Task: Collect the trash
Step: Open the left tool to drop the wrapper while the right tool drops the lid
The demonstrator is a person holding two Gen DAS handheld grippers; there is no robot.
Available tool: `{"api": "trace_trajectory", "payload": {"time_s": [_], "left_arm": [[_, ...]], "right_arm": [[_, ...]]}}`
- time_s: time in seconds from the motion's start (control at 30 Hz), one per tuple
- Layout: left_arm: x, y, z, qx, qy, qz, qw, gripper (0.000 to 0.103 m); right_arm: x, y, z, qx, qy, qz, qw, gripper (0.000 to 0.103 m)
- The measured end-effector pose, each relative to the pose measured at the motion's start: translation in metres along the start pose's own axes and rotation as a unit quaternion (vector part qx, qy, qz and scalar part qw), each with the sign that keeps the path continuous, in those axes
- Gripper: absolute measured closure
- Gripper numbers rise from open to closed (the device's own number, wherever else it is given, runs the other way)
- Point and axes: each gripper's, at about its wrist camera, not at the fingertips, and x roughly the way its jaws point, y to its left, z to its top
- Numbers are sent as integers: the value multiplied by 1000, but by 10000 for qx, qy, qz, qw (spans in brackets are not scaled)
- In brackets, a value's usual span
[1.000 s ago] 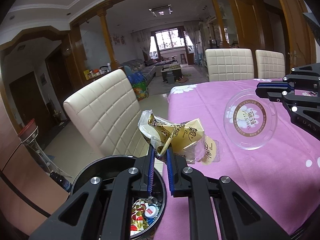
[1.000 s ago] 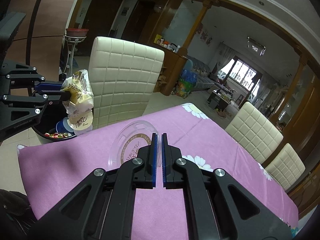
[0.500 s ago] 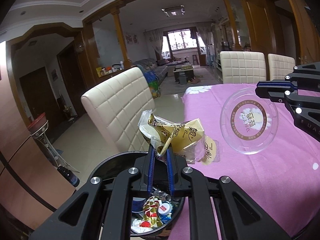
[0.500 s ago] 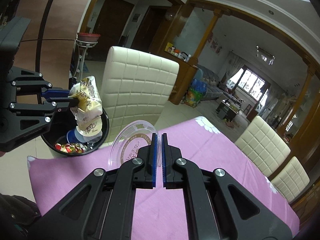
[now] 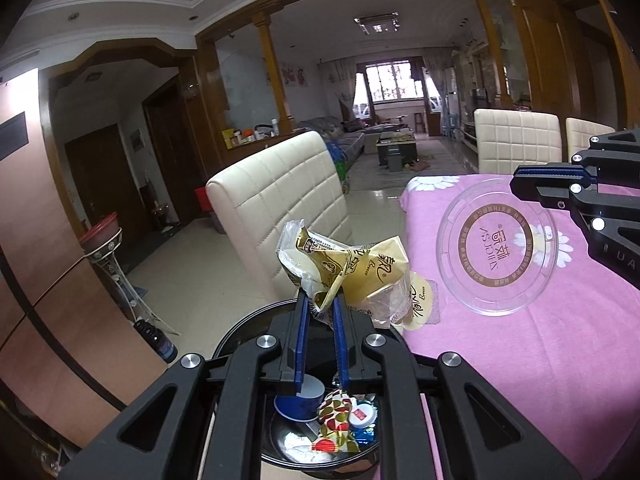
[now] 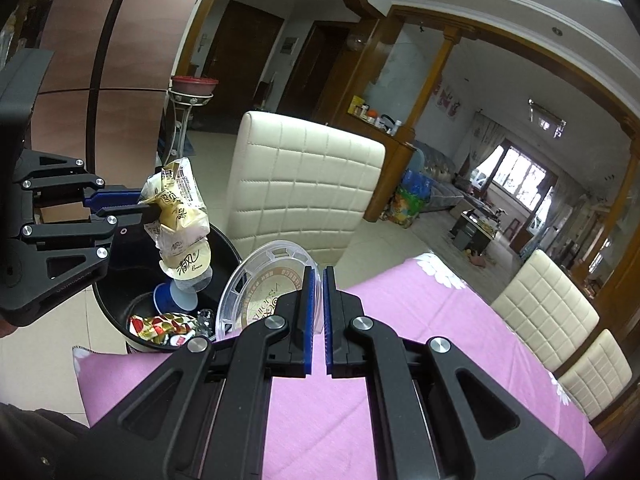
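My left gripper (image 5: 319, 305) is shut on a crumpled gold and white wrapper (image 5: 348, 268), which hangs above the black round trash bin (image 5: 240, 326). In the right wrist view that wrapper (image 6: 180, 216) dangles over the bin (image 6: 224, 244), pinched by the left gripper (image 6: 150, 207). My right gripper (image 6: 319, 276) is shut on the rim of a clear round plastic lid (image 6: 260, 292) with a brown printed ring, held over the table's edge beside the bin. The left wrist view shows the lid (image 5: 496, 248) hanging from the right gripper (image 5: 520, 181).
The bin holds a blue cup (image 5: 298, 398), a red patterned wrapper (image 5: 336, 424) and other scraps. A cream padded chair (image 5: 280, 204) stands just behind the bin. The pink flowered tablecloth (image 6: 420, 320) covers the table, with two more chairs (image 6: 548, 316) at its far side. A plant stand (image 5: 104, 248) is left.
Both grippers have carried their loads toward the bin: the wrapper now hangs over its opening, and the lid has reached the table's edge. More of the bin's contents show.
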Motion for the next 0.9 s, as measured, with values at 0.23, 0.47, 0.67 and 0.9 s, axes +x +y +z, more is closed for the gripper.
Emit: {"api": "trace_trajectory", "payload": {"time_s": [0.23, 0.47, 0.67, 0.9], "left_arm": [[3, 9, -2, -74, 63, 154, 9998, 91], [9, 15, -3, -152, 141, 289, 9994, 91], [23, 19, -8, -191, 264, 456, 9984, 90], [36, 17, -2, -504, 501, 333, 9969, 15]], "right_arm": [[11, 8, 8, 5, 22, 114, 9999, 99], [24, 17, 14, -23, 91, 156, 9998, 99], [34, 20, 17, -23, 159, 162, 9997, 99], [45, 20, 15, -1, 280, 100, 9996, 99]]}}
